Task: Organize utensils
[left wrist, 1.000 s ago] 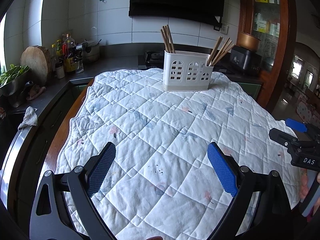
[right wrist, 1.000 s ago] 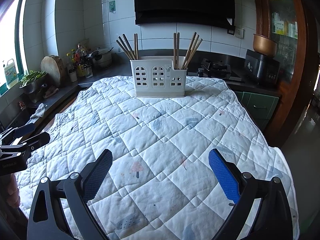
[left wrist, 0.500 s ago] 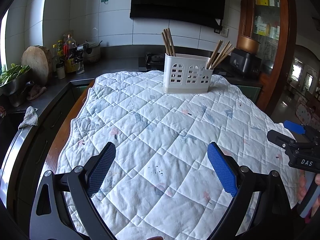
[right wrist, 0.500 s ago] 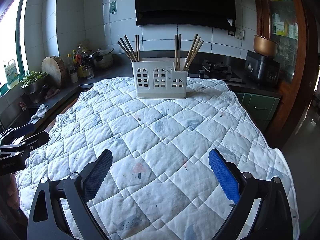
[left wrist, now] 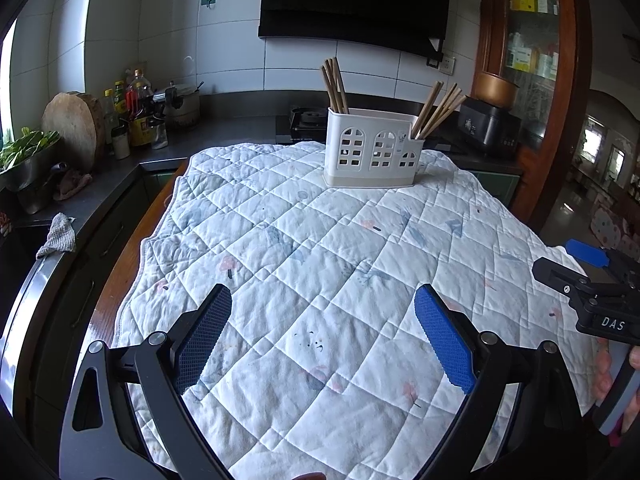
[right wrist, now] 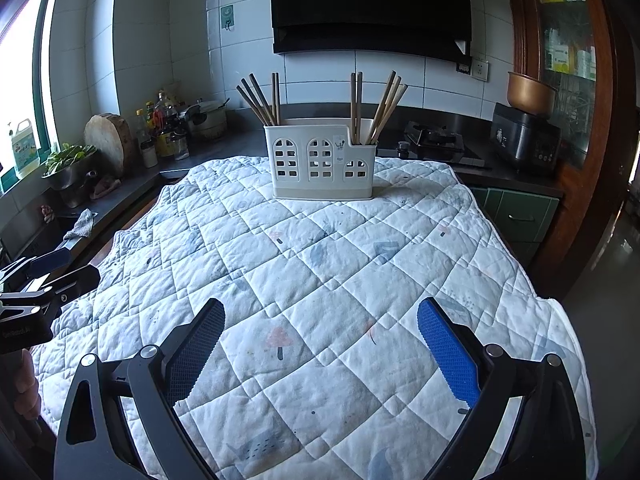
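White holder (right wrist: 323, 168) keeps chopsticks (right wrist: 380, 106) at both ends; left gripper (left wrist: 322, 340) and right gripper (right wrist: 320, 350) fingers spread, empty.

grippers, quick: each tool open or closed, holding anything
Left tool: open, holding nothing, above the quilt.
Right tool: open, holding nothing, above the quilt.

Kitchen clutter around a quilt (right wrist: 340, 280)

Left of the quilt on the dark counter (left wrist: 224, 132): bottles (left wrist: 136, 108), a round board (left wrist: 74, 124), a bowl of greens (left wrist: 24, 156), a rag (left wrist: 58, 236). Behind the quilt: a stove (right wrist: 436, 140), a black hood (right wrist: 372, 4) above it. Right of the quilt: a black cooker (right wrist: 524, 140) under a copper pot (right wrist: 530, 92), beside a wooden cabinet (right wrist: 568, 40).
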Demonstrator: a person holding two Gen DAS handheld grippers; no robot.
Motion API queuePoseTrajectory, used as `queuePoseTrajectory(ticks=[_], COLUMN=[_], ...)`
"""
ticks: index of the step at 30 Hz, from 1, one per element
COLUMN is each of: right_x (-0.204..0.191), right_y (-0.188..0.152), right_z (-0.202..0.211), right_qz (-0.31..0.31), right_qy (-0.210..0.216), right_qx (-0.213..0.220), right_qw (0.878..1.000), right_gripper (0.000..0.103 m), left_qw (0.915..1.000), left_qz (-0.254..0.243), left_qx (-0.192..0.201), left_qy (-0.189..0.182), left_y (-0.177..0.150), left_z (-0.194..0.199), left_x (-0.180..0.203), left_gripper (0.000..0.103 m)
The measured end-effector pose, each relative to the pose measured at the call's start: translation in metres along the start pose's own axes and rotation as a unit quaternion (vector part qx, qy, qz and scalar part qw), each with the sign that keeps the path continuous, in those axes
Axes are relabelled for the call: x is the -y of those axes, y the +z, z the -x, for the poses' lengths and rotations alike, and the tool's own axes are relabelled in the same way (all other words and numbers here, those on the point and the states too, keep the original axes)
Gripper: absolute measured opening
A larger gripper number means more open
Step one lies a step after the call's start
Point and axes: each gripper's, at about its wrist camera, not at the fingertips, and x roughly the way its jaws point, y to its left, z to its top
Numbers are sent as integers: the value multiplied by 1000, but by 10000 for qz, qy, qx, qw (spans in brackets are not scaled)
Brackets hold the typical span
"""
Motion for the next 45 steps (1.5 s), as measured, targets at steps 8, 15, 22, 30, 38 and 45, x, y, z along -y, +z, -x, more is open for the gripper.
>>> queuePoseTrajectory(ticks=[8, 15, 22, 30, 38, 45], right_x=[1, 0, 1, 0, 0, 0], right_y=[0, 0, 1, 1, 1, 1], right_z=[1, 0, -1, -1, 0, 0], right_qz=[6, 7, 44, 51, 65, 45], right_qy=[27, 37, 65, 80, 103, 116], right_qx=[-5, 2, 8, 19, 28, 29], right_qw=[10000, 10000, 10000, 10000, 9999, 9999], right_gripper=[94, 94, 94, 94, 94, 94], left_qw=[10000, 10000, 10000, 10000, 9999, 9999], left_qz=[-3, -1, 6, 18, 63, 100], left_qx=[-15, -13, -25, -28, -5, 52], left_qy=[-13, -25, -27, -37, -118, -73], left_y=[1, 1, 1, 1, 1, 1], left_z=[0, -1, -1, -1, -1, 1], left_x=[1, 1, 2, 2, 3, 3], left_gripper=[92, 92, 92, 92, 92, 92])
